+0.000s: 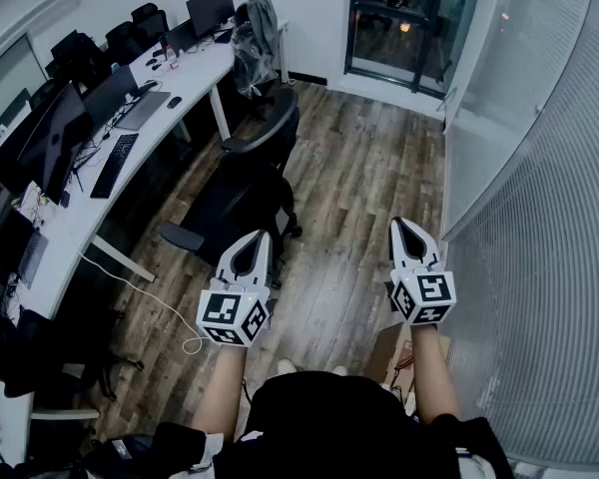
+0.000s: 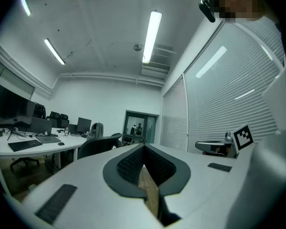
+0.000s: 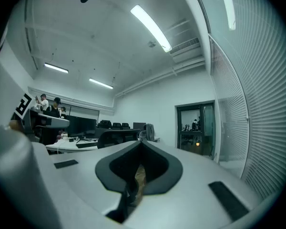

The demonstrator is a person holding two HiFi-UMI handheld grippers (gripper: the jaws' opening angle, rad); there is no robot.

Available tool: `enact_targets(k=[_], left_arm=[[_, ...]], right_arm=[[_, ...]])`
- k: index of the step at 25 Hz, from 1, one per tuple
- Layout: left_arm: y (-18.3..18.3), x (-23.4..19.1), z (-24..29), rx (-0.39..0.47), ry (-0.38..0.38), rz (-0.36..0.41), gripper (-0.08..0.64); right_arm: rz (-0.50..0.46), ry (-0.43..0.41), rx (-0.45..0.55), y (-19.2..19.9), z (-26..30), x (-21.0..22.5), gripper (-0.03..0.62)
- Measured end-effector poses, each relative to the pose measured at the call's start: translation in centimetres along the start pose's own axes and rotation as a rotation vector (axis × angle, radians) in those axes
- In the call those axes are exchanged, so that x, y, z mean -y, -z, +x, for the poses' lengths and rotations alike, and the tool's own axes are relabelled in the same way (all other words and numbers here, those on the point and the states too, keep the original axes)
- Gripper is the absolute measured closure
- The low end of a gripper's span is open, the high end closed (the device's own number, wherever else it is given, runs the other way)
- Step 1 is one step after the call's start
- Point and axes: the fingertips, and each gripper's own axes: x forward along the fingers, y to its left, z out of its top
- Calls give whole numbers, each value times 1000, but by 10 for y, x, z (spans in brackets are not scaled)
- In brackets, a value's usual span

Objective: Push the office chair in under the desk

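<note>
A black office chair (image 1: 242,190) stands on the wood floor, pulled out from the long white desk (image 1: 90,203) and angled away from it. Its backrest (image 2: 99,147) shows over the left gripper's jaws in the left gripper view, and as a dark shape (image 3: 117,137) in the right gripper view. My left gripper (image 1: 262,236) is held level just behind the chair, shut and empty. My right gripper (image 1: 400,225) is level too, further right over bare floor, shut with nothing in it.
Monitors (image 1: 55,138), keyboards (image 1: 113,165) and a laptop sit on the desk. A second chair with a grey jacket (image 1: 257,43) stands further along. A glass door (image 1: 399,23) is at the far end. A blinds-covered glass wall (image 1: 539,228) runs on the right. A white cable (image 1: 155,302) trails on the floor.
</note>
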Motion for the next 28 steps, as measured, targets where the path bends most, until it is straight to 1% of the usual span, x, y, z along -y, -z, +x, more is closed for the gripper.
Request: enact_targets(k=[5, 8, 13, 17, 24, 28], left_arm=[[-1, 4, 0, -1, 1, -3, 548], [0, 8, 1, -1, -2, -2, 546], [1, 17, 0, 5, -14, -39, 548], [9, 28, -1, -9, -32, -23, 547], [26, 54, -10, -15, -66, -19, 547], [40, 66, -18, -42, -92, -30, 547]], right_arm=[[25, 1, 7, 0, -3, 3, 569], [20, -9, 11, 0, -5, 3, 569], [10, -23, 1, 3, -12, 9, 569], [4, -50, -1, 7, -19, 14, 569], [3, -96, -15, 23, -38, 26, 569], [17, -121, -27, 32, -47, 31, 569]])
